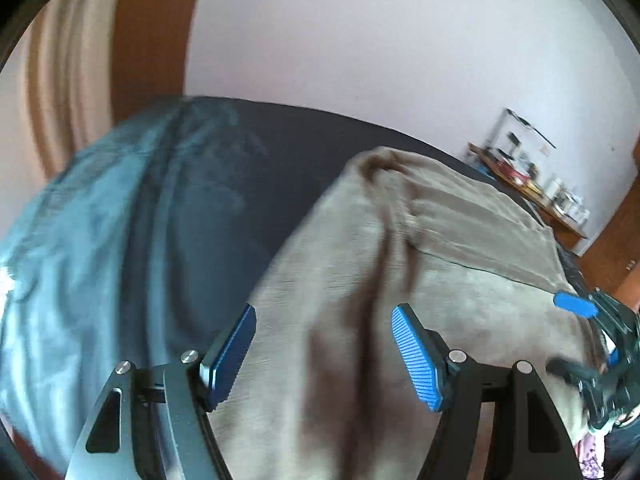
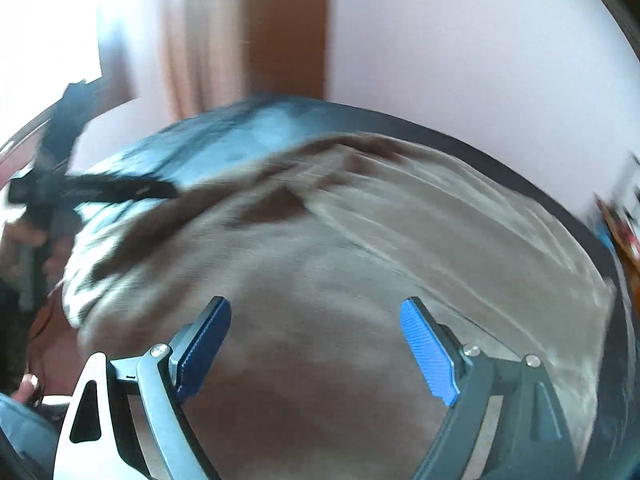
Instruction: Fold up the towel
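A grey-brown towel (image 1: pixel 420 280) lies rumpled on a dark bed sheet (image 1: pixel 248 184), with folds and dark creases across it. My left gripper (image 1: pixel 324 320) hovers open over the towel's near left part, nothing between its blue pads. At the right edge of the left wrist view the right gripper (image 1: pixel 580 308) shows as a blue pad and black frame over the towel. In the right wrist view the towel (image 2: pixel 340 272) fills the middle, and my right gripper (image 2: pixel 316 320) is open above it. The left gripper (image 2: pixel 60 192) appears there as a dark blurred shape at far left.
A light blue blanket (image 1: pixel 80 248) lies bunched on the bed to the left of the towel. A wooden shelf (image 1: pixel 532 188) with small items stands against the pale wall at the right. A curtain (image 1: pixel 60 92) and brown wooden frame are behind the bed.
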